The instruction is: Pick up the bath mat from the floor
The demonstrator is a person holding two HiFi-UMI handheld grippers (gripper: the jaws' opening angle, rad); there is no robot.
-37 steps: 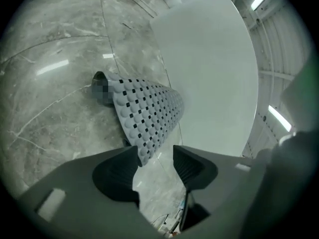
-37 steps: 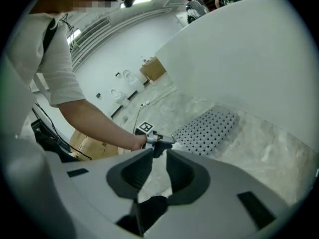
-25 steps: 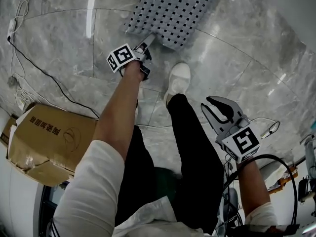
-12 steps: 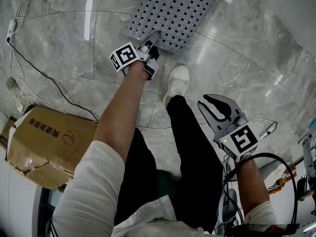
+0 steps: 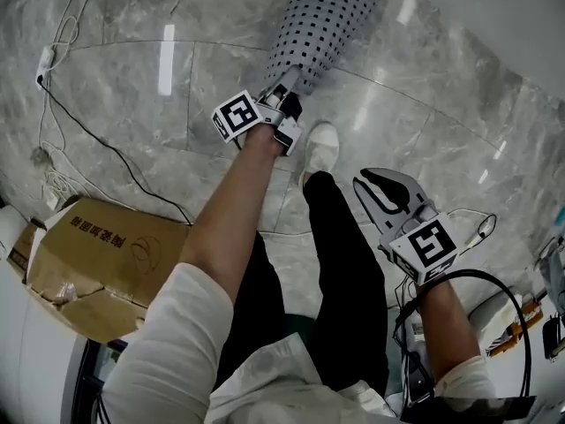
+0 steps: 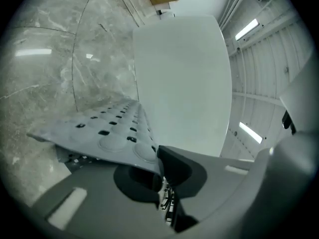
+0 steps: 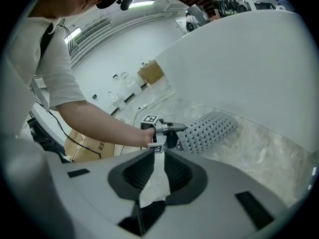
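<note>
On floor (image 5: 132, 87) ahead: left tongs (image 5: 290, 79) just closed on near edge of mat (image 5: 322, 25); mat, flat a moment ago, now raised, curling, far end maybe still down. Right tongs (image 5: 388, 190) wide, empty. I judge pickup partway.

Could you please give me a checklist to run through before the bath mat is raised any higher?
1. Grip: ok. The left gripper has just closed its jaws on the edge of the bath mat, and the edge is pinched between them.
2. Mat fully off the floor: not ok. The near end is raised, but the far end appears to rest on the marble.
3. Right gripper free to help: ok. Its jaws are apart with nothing between them.
4. White shoe off the mat: ok. It stands apart from the mat.
5. Cable clear of the mat: ok. It lies well to the side.
6. Mat's underside free of the floor: cannot tell.
</note>
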